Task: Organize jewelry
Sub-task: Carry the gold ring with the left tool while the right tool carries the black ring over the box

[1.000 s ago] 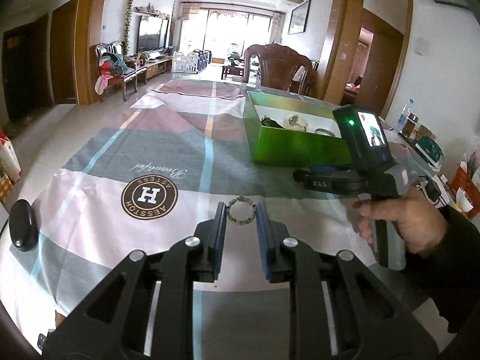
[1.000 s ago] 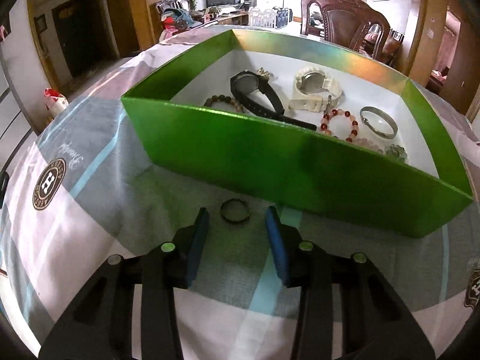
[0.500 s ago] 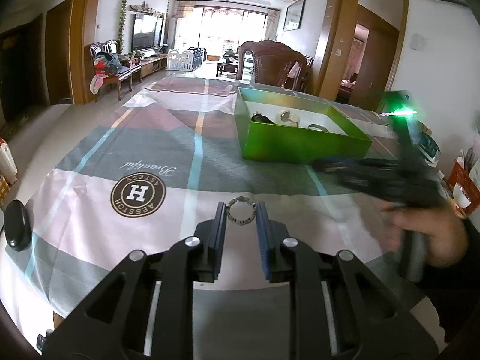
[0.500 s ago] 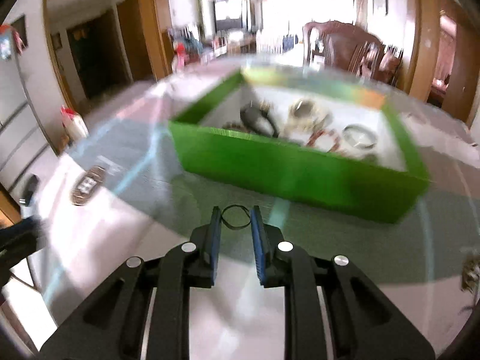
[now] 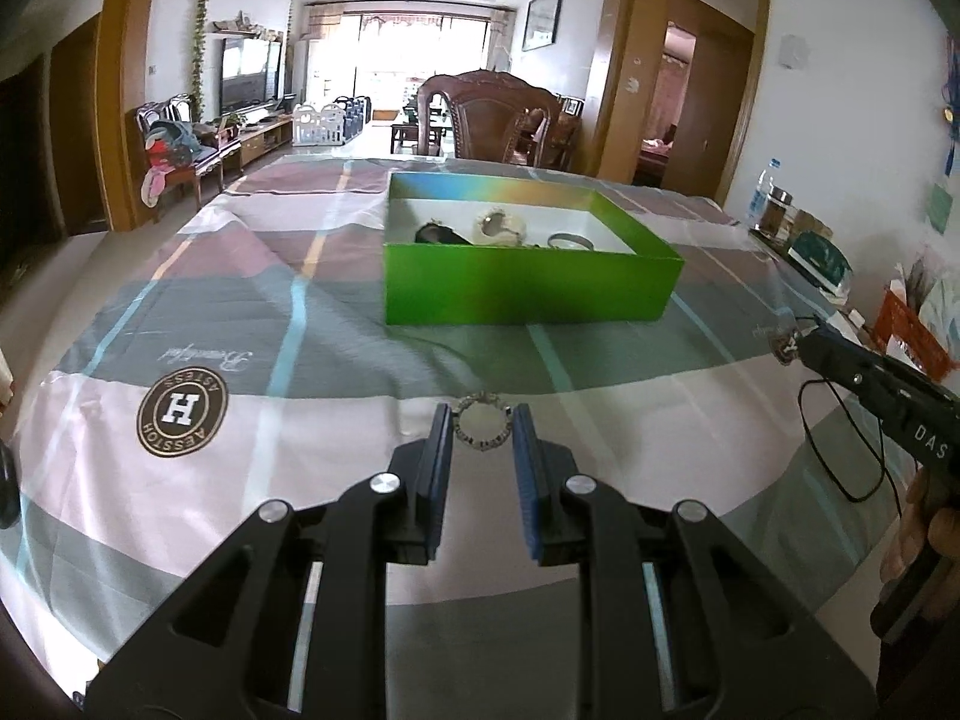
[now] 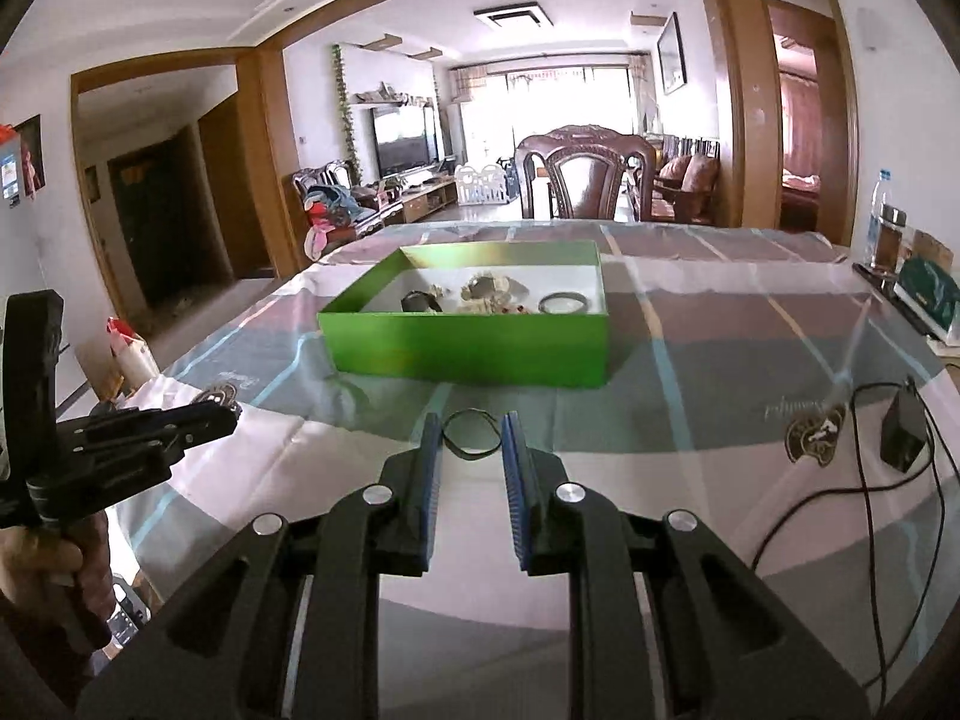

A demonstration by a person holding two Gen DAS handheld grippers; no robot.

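Observation:
My left gripper (image 5: 482, 420) is shut on a small beaded bracelet (image 5: 480, 398), held off the striped tablecloth (image 5: 252, 480). A thin dark ring (image 6: 471, 411) is clamped upright in my right gripper (image 6: 471, 426), also above the cloth. Beyond both stands the open green box (image 5: 528, 294), which holds a black watch (image 5: 438, 234), a white watch (image 5: 501, 227) and a silver bangle (image 5: 570, 240). The same green box (image 6: 468, 348) lies ahead in the right wrist view. Each gripper shows at the edge of the other's view.
A black adapter (image 6: 900, 429) with a loose cable lies on the cloth at the right. Bottles (image 6: 888, 234) and a dark green pack (image 6: 927, 294) stand along the right edge. A carved wooden chair (image 6: 585, 180) is at the table's far end.
My right gripper shut on the dark ring lying in front of the box, lifted it and drew back from the box. The left gripper kept hold of the bracelet and shifted a little.

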